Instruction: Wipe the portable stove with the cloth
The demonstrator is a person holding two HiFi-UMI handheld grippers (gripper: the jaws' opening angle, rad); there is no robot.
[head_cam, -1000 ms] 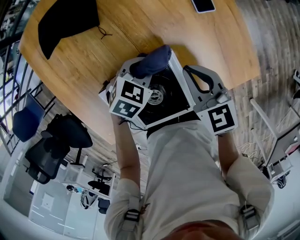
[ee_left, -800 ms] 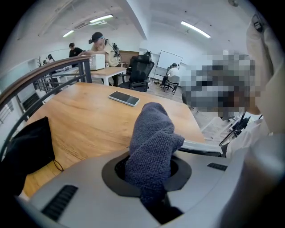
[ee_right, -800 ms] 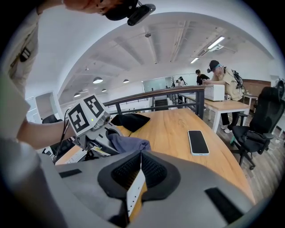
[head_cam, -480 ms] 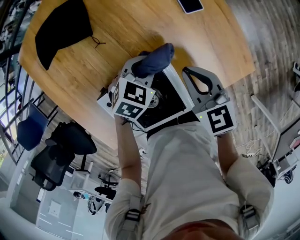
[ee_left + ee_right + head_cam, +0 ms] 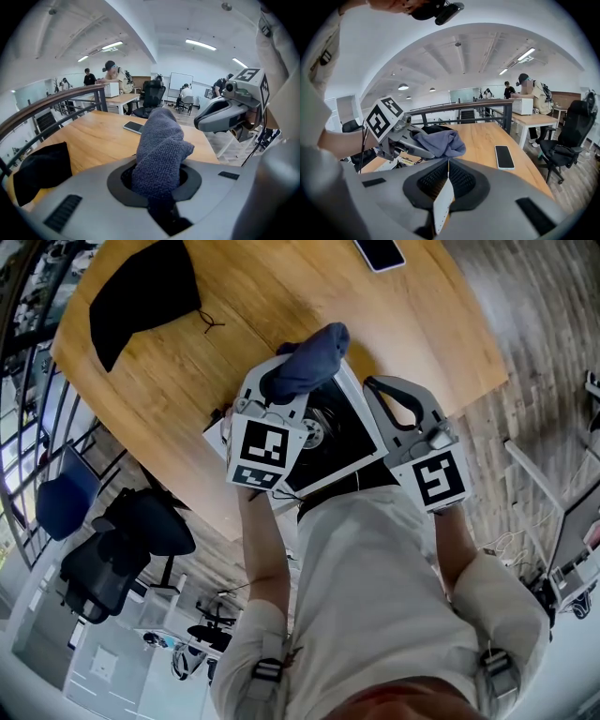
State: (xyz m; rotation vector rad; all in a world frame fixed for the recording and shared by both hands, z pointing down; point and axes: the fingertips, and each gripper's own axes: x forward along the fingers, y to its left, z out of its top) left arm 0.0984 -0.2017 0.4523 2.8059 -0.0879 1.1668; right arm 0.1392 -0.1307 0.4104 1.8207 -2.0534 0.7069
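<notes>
From above, the left gripper (image 5: 281, 382) has rolled since a moment ago: its marker cube showed two faces then and now shows one flat face. The blue cloth (image 5: 307, 360) it carries has barely crept along the upper-left rim of the portable stove (image 5: 349, 437), which sits at the surface (image 5: 412, 324) edge nearest the person. I'd judge this a short wiping stroke on that rim, with the black middle yet to be covered. The right gripper (image 5: 377, 388) has held its place at the stove's right side.

In the left gripper view the jaws are clamped on the cloth, which bunches up out of them at frame centre.

In the right gripper view a thin white edge stands pinched between the closed jaws; I take it for the stove's side, steadied for the wiping.
</notes>
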